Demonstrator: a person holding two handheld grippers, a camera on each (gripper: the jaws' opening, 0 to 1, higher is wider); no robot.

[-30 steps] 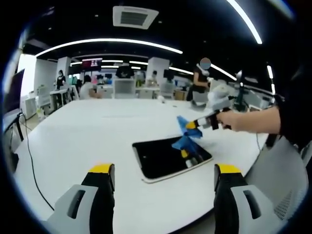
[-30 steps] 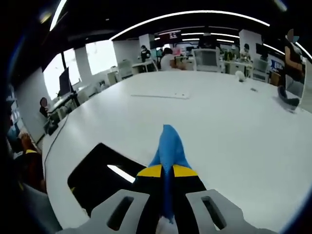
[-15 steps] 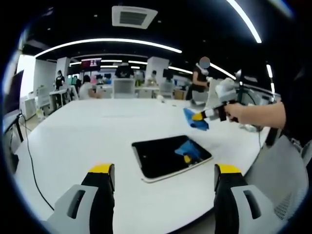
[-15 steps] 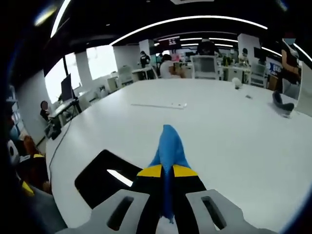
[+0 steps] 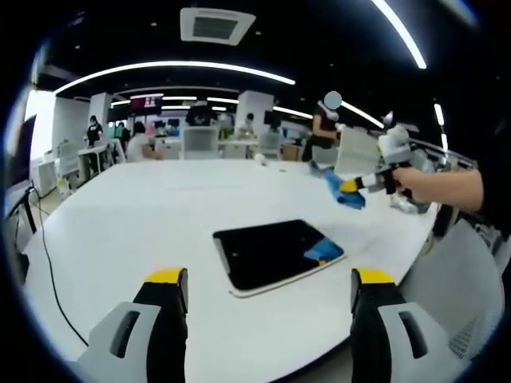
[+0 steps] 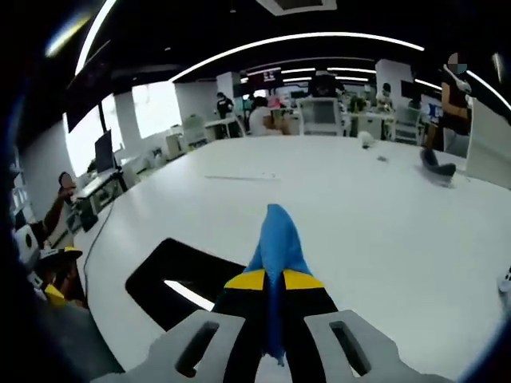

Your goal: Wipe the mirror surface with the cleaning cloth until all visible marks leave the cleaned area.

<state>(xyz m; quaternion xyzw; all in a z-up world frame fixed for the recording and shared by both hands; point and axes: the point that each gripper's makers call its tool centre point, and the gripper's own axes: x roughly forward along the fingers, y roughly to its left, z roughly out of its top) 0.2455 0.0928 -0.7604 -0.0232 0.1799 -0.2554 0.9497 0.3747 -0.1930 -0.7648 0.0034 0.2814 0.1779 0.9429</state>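
Now the mirror lies flat near the front edge of the white table, its dark glass reflecting a patch of blue. Above and beyond its far corner the right gripper is held clear of the surface, jaws clamped on the blue cleaning cloth, which sticks out past the yellow tips. The left gripper hangs low at the table's near edge, jaws spread wide with nothing between them.
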